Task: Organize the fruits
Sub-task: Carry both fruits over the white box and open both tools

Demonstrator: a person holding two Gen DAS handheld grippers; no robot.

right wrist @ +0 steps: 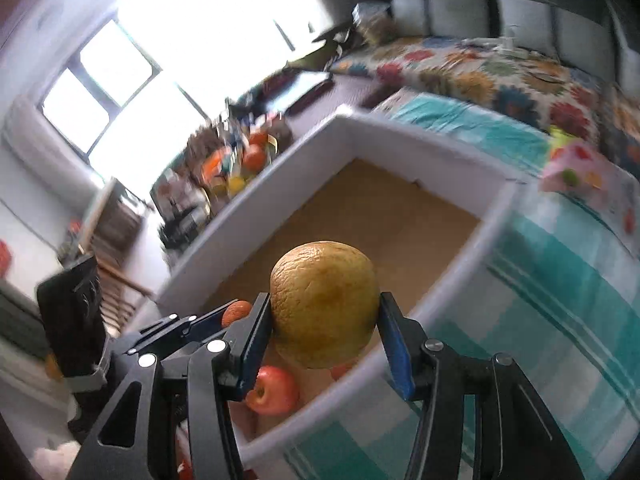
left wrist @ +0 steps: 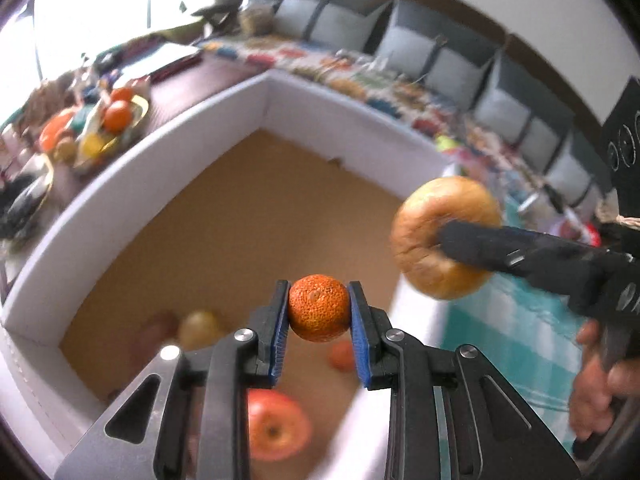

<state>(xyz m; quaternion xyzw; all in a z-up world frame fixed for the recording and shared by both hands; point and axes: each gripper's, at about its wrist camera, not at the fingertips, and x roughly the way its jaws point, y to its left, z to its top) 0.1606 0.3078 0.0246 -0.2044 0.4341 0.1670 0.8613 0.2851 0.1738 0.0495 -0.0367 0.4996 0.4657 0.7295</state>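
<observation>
My left gripper (left wrist: 319, 309) is shut on a small orange tangerine (left wrist: 319, 307) and holds it above the open white box (left wrist: 120, 200) with a brown floor. My right gripper (right wrist: 325, 320) is shut on a large yellow-brown round fruit (right wrist: 324, 304), held over the box's near right rim (right wrist: 448, 300). The right gripper and its fruit (left wrist: 444, 236) also show in the left wrist view at the right. The left gripper with the tangerine (right wrist: 236, 313) shows in the right wrist view at the lower left. A red apple (left wrist: 276, 426), a small orange fruit (left wrist: 342, 354) and a yellowish fruit (left wrist: 198, 328) lie in the box.
The box rests on a teal checked cloth (right wrist: 560, 320). A plate with more fruit (left wrist: 112, 120) stands on a dark table beyond the box's left side. A sofa with a flowered cover (right wrist: 480, 76) and grey cushions lies behind.
</observation>
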